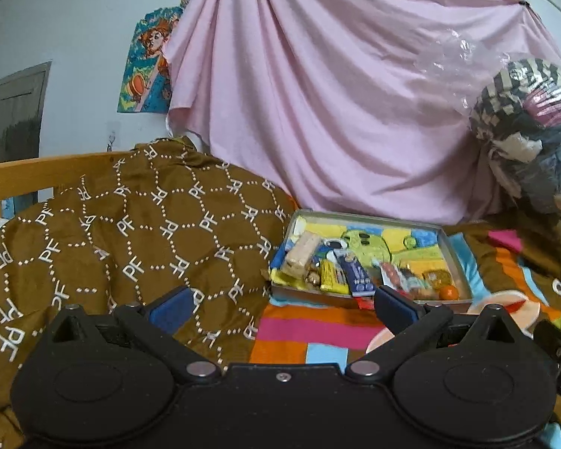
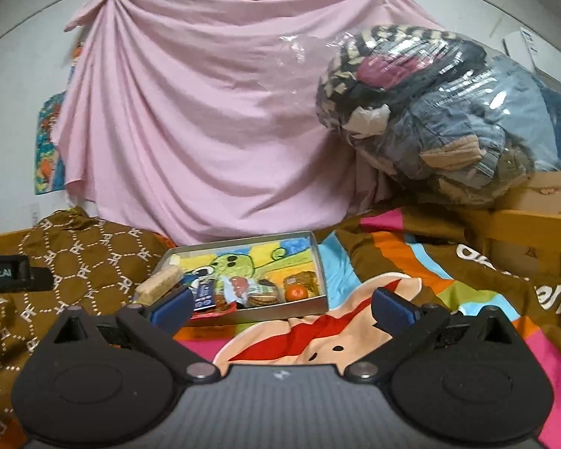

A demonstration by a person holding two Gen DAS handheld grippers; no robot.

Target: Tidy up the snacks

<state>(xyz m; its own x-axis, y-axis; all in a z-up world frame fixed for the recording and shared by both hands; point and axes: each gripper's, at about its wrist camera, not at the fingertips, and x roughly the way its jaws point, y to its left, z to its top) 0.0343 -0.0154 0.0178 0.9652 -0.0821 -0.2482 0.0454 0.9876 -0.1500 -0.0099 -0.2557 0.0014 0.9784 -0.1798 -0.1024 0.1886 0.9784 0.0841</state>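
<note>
A shallow grey box (image 1: 453,258) with a colourful cartoon lining lies on the bed and holds several snacks: a beige wafer bar (image 1: 300,255), a yellow packet (image 1: 331,278), a blue packet (image 1: 356,274) and a small orange fruit (image 1: 448,292). In the right wrist view the box (image 2: 319,262) shows the wafer bar (image 2: 158,283), the blue packet (image 2: 204,293), a clear cookie pack (image 2: 260,293) and the orange fruit (image 2: 296,292). My left gripper (image 1: 280,301) is open and empty, just short of the box. My right gripper (image 2: 280,301) is open and empty, near the box's front edge.
A brown patterned pillow (image 1: 131,232) lies left of the box. A striped cartoon blanket (image 2: 430,292) covers the bed. A pink sheet (image 2: 205,119) hangs behind. A clear bag of clothes (image 2: 430,112) sits at the right on a wooden frame (image 2: 523,220).
</note>
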